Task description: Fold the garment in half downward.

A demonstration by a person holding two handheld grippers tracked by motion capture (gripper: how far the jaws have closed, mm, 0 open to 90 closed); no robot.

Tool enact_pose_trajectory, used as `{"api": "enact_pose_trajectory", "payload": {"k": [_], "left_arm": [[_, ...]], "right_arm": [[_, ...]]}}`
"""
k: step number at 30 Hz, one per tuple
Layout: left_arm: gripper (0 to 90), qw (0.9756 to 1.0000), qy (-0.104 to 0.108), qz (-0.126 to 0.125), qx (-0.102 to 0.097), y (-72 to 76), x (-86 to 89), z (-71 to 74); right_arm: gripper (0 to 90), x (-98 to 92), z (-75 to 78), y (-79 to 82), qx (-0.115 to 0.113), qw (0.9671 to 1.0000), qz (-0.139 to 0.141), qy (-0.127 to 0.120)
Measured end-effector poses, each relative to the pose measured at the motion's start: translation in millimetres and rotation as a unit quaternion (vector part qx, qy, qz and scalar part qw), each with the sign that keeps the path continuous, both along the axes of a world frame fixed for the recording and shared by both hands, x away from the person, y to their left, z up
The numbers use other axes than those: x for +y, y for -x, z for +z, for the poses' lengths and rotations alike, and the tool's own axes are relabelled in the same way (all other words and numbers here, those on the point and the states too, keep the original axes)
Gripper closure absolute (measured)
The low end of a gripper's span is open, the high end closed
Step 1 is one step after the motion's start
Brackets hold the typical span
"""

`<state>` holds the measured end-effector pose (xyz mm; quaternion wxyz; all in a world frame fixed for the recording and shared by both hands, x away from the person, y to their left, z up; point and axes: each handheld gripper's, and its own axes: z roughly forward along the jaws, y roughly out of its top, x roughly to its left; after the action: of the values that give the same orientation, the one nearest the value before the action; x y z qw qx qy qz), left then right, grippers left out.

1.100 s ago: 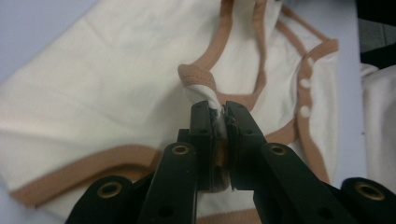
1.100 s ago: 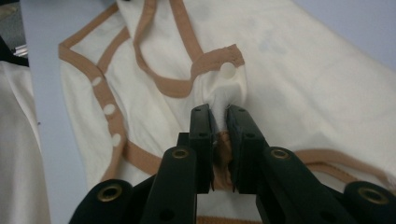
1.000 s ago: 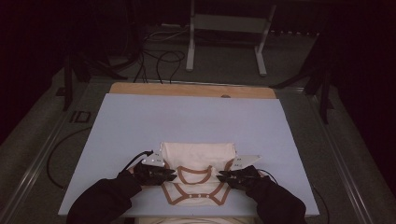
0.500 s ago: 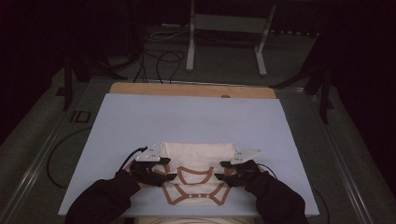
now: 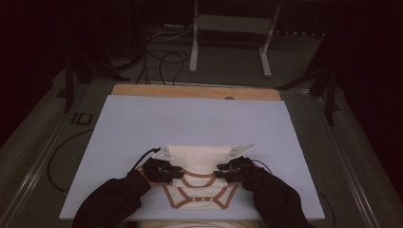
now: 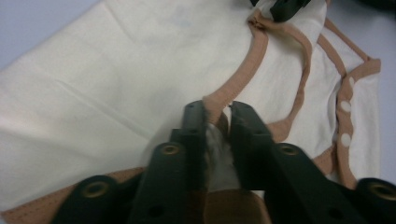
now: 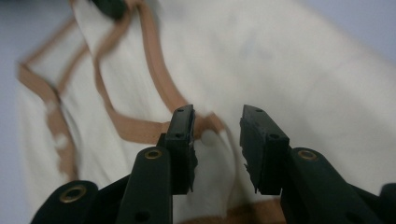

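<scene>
A cream baby bodysuit (image 5: 199,159) with tan trim lies folded at the near edge of the pale blue table top (image 5: 190,118). My left gripper (image 5: 177,171) is at its left side. In the left gripper view the gripper (image 6: 217,109) has just been closing and now pinches the tan trim (image 6: 243,74) and a fold of cream cloth. My right gripper (image 5: 221,172) is at the garment's right side. Its jaws (image 7: 215,116) have also been closing but still stand apart, with a bunch of cloth and trim (image 7: 140,128) between them.
A wooden strip (image 5: 190,91) runs along the table's far edge. Behind it stand a metal frame (image 5: 228,38) and loose cables (image 5: 161,61) on the dark floor. Dark sleeves (image 5: 114,202) come in from the bottom. The blue surface beyond the garment is bare.
Both grippers have shifted a little inward onto the garment's trimmed edges. The left one has closed on the trim.
</scene>
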<state>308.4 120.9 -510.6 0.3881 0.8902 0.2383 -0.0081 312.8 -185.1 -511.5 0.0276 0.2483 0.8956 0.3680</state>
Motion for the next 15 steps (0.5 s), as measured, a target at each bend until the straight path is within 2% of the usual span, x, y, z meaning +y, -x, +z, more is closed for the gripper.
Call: {"api": "enact_pose_trajectory", "payload": {"k": [6, 9, 13, 14, 15], "left_arm": [[85.1, 0.9999, -0.011, -0.007, 0.009, -0.3, -0.6, -2.7], [86.2, 0.9998, -0.011, -0.007, 0.013, -0.2, -1.2, -4.1], [86.9, 0.9999, -0.007, -0.007, 0.007, 0.7, 0.0, -2.2], [87.0, 1.0, -0.004, -0.005, 0.008, 1.1, 0.6, -1.1], [87.3, 0.9999, -0.001, -0.006, 0.008, 1.3, 1.0, 0.1]], "right_arm": [[68.6, 0.3, -2.8, 0.4, 0.009, 0.9998, 0.014, 0.008], [76.0, 2.3, -1.9, 4.1, 0.003, 0.9996, 0.022, 0.016], [83.8, 3.5, 0.6, 6.2, -0.009, 0.9994, 0.024, 0.024], [87.9, 2.3, 3.8, 6.8, -0.005, 0.9996, 0.019, 0.02], [88.3, 0.2, 6.4, 6.4, -0.011, 0.9995, 0.023, 0.019]]}}
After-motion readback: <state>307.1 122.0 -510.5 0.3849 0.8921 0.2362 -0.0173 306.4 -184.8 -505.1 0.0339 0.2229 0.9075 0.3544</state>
